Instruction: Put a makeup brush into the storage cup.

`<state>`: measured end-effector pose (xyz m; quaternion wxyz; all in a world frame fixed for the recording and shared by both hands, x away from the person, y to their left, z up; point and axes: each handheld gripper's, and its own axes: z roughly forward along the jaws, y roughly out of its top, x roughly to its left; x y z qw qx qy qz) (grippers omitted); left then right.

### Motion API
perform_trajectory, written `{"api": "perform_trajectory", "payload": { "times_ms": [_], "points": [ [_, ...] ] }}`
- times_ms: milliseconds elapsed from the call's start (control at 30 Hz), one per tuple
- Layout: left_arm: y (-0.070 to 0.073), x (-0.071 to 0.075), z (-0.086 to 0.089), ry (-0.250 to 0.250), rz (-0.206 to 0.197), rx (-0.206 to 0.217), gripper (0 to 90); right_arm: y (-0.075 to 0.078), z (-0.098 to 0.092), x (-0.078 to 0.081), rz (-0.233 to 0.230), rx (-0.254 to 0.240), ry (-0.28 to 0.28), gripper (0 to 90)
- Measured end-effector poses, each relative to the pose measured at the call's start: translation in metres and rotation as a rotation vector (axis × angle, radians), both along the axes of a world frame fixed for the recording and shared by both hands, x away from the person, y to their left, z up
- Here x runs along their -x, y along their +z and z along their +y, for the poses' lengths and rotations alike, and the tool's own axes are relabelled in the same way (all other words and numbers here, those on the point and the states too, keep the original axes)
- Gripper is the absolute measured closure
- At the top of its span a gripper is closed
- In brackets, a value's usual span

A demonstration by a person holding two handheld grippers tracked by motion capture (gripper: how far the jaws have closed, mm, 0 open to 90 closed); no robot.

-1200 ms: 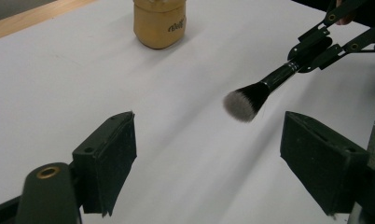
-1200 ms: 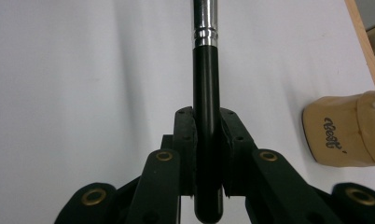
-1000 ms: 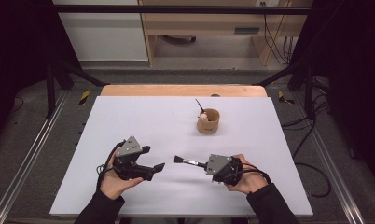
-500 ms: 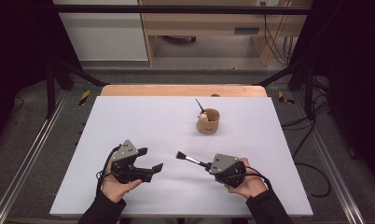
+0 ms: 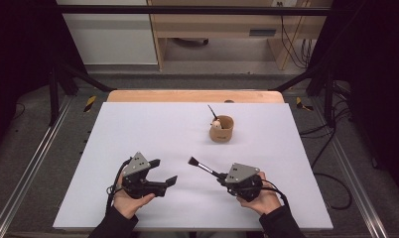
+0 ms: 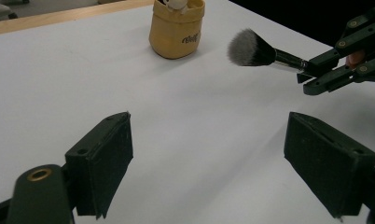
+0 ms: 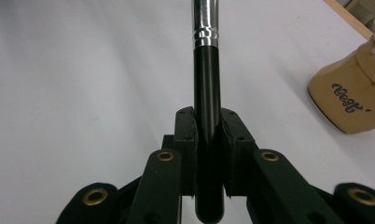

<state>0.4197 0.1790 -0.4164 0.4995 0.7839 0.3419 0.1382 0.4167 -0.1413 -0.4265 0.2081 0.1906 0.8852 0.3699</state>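
R gripper (image 5: pixel 220 175) is clamped on the black handle of a makeup brush (image 5: pixel 203 167) — the right gripper view has the pads (image 7: pixel 185 140) pressed flat on both sides of the handle near its butt end, chrome ferrule farther out. Gripping that low leaves the whole shaft and head free, prob. so the brush can be steered into something or handed over. The brush sticks out to the upper left in the high view, its bristle head (image 6: pixel 249 47) held off the white table (image 5: pixel 153 129), pointing across toward the other gripper. The R hand (image 5: pixel 259 197) sits low, near the table's near edge, w/ the gripper roughly level.

L gripper (image 5: pixel 163 172) has its jaws wide apart w/ nothing between them — only bare tabletop, seen in its own view. The L hand (image 5: pixel 129 201) cups it from below, aimed right, toward the brush head.

Farther back, well apart from both, stands a tan holder cup (image 5: pixel 222 128) w/ another brush in it — likely where this one belongs.
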Motion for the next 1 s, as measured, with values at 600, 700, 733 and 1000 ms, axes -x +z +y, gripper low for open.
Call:
{"api": "perform_trajectory", "payload": {
  "times_ms": [600,700,733,1000],
  "points": [
    [-0.005,0.003,-0.013,-0.025,0.013,0.053,17.0,-0.007,0.001,0.002,0.034,-0.082,-0.032,79.3],
    [-0.005,0.003,-0.016,-0.028,0.016,0.061,16.5,-0.008,0.001,0.002,0.036,-0.100,-0.040,79.3],
    [-0.005,0.003,-0.016,-0.030,0.019,0.063,16.2,-0.008,0.001,0.002,0.039,-0.103,-0.041,79.3],
    [-0.005,0.003,-0.024,-0.039,0.029,0.087,15.9,-0.006,0.002,0.002,0.032,-0.128,-0.045,79.3]
  ]
}}
